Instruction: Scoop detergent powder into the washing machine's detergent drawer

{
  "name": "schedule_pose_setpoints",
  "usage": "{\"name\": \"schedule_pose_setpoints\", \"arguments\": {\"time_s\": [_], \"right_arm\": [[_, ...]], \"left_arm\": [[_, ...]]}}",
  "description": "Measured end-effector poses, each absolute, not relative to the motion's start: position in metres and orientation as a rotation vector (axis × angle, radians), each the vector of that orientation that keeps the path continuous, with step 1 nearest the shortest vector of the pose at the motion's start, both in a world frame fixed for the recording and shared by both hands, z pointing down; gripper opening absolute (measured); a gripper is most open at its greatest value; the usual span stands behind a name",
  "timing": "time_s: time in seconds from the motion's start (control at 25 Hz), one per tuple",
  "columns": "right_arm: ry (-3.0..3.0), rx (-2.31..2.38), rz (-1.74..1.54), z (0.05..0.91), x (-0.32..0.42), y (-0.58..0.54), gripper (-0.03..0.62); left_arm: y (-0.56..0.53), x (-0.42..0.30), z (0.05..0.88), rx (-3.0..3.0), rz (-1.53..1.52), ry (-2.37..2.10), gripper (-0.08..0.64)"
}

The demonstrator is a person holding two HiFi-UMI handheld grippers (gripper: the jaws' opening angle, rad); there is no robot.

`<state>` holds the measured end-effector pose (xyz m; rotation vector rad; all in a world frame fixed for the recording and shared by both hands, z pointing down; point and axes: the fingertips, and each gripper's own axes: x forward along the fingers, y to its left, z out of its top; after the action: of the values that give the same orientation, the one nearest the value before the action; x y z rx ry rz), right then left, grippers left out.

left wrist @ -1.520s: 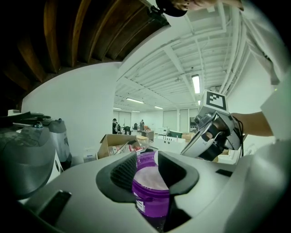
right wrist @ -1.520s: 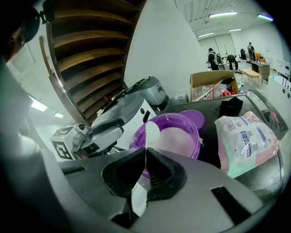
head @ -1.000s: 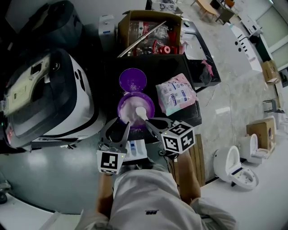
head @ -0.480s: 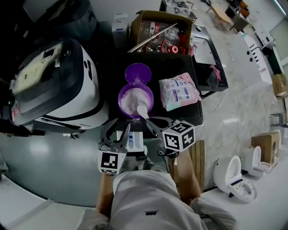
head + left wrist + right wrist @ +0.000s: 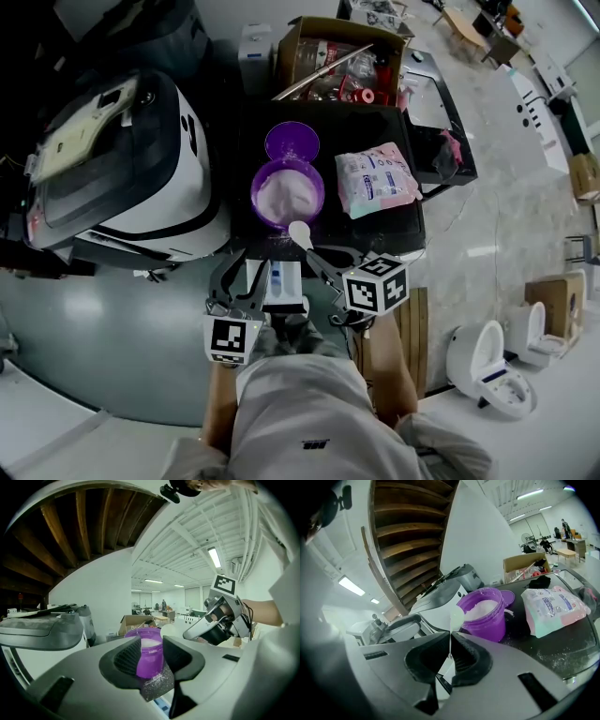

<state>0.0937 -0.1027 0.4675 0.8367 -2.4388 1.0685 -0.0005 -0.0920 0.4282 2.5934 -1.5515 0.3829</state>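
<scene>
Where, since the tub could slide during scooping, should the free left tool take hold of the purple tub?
Probably its rim on the left side, from above, one jaw inside and one outside: the purple tub stands upright and open, and the spoon in the right tool is at its near edge.

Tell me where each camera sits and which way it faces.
Head view: on the person's head, looking steeply down at the black table; shows forearms, left gripper, right gripper.
Left gripper view: rides the left gripper, looking along its open jaws at the purple tub.
Right gripper view: rides the right gripper, along jaws shut on the spoon.
Shared by all: the purple tub.
</scene>
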Motion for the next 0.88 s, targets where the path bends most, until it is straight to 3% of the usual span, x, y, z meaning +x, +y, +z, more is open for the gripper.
{"name": "schedule_pose_setpoints", "arguments": {"time_s": [0.88], "right_arm": [[-2.332, 1.112, 1.113, 0.519, 0.041, -0.015, 0.006]], "left_arm": [[-0.024, -0.05, 0.486, 2.703, 0.381, -1.22, 0.147]]}}
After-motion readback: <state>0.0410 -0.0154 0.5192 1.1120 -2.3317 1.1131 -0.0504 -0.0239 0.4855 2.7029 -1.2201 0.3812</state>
